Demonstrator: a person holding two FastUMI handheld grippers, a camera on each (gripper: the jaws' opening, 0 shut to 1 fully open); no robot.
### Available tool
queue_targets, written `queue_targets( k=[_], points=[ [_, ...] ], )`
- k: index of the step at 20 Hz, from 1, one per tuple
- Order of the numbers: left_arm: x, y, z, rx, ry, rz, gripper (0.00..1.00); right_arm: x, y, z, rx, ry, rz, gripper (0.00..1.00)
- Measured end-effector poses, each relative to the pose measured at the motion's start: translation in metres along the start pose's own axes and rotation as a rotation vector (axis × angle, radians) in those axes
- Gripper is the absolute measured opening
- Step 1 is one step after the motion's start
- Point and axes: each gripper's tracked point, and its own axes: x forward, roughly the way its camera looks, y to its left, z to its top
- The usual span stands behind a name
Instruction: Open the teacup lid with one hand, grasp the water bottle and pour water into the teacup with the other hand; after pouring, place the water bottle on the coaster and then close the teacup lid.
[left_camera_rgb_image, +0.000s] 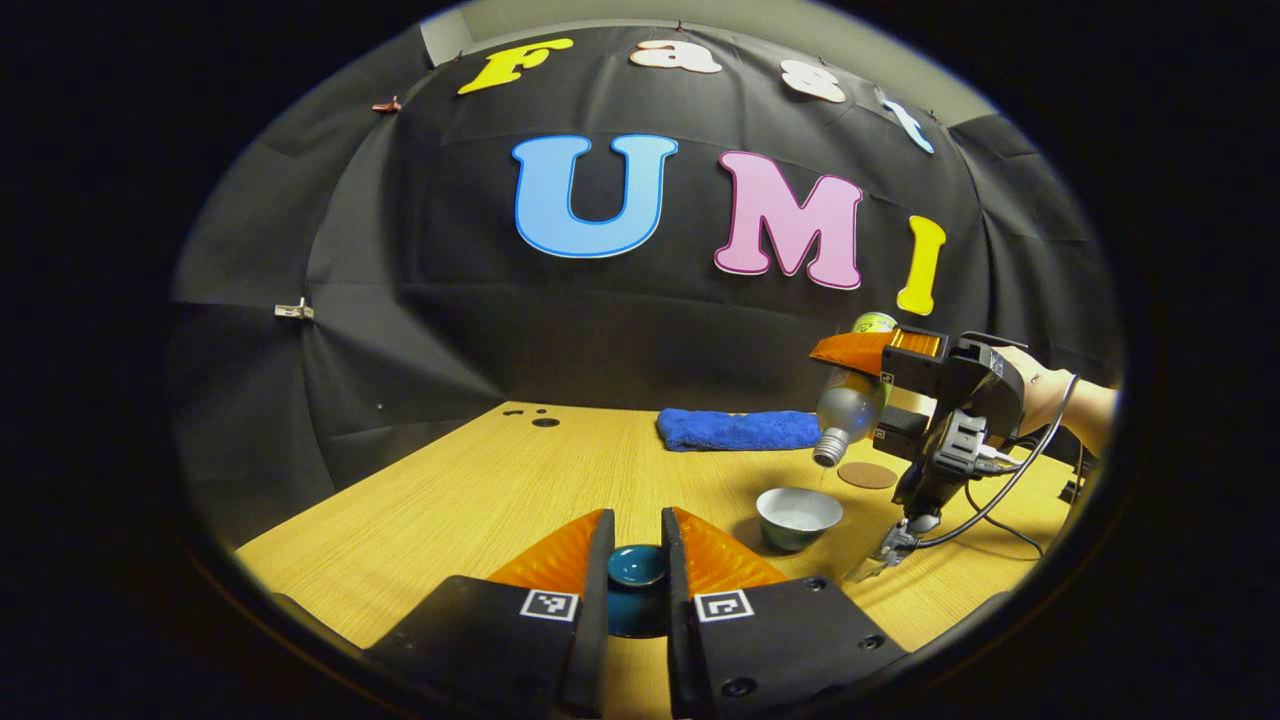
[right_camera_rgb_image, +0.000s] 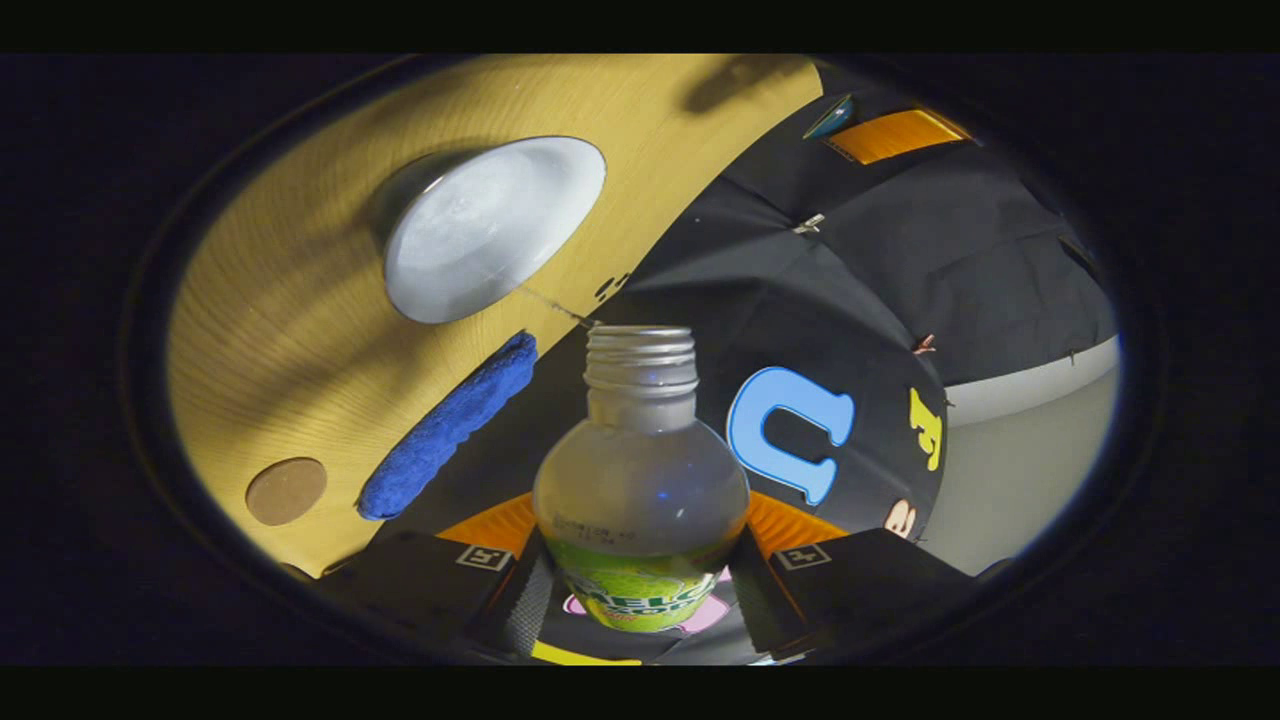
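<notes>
Teal lid (left_camera_rgb_image: 637, 566) pinched in the left tool (left_camera_rgb_image: 637, 540), bottle tipped over the cup.

The left tool's orange fingers press on the lid from both sides, held low over the wooden counter (left_camera_rgb_image: 450, 500). The right tool (right_camera_rgb_image: 640, 560) is clamped around the water bottle (right_camera_rgb_image: 640, 480), tilted neck-down above the open teacup (left_camera_rgb_image: 798, 516), a thin stream running from its mouth. The round brown coaster (left_camera_rgb_image: 867, 475) lies just beyond the cup, near a folded blue cloth (left_camera_rgb_image: 738, 429).
</notes>
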Motion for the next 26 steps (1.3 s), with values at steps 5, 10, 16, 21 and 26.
queue_targets(
  k=[5,10,16,21,26],
  points=[
    [-0.001,-0.001,0.002,0.011,-0.003,-0.001,0.28,0.0,-0.001,0.002,0.011,-0.006,-0.007,0.8],
    [-0.002,-0.002,0.004,0.013,-0.005,0.007,0.28,-0.002,0.002,-0.001,0.03,0.0,-0.002,0.8],
    [-0.007,-0.002,0.008,0.034,-0.009,0.027,0.28,-0.002,0.011,0.012,0.198,0.005,0.032,0.79],
    [-0.024,-0.001,0.012,0.066,-0.022,0.05,0.28,-0.001,0.039,0.017,0.511,0.048,0.095,0.8],
    [-0.031,-0.002,0.015,0.079,-0.026,0.063,0.28,-0.021,0.055,0.002,0.932,0.147,0.17,0.8]
  ],
)
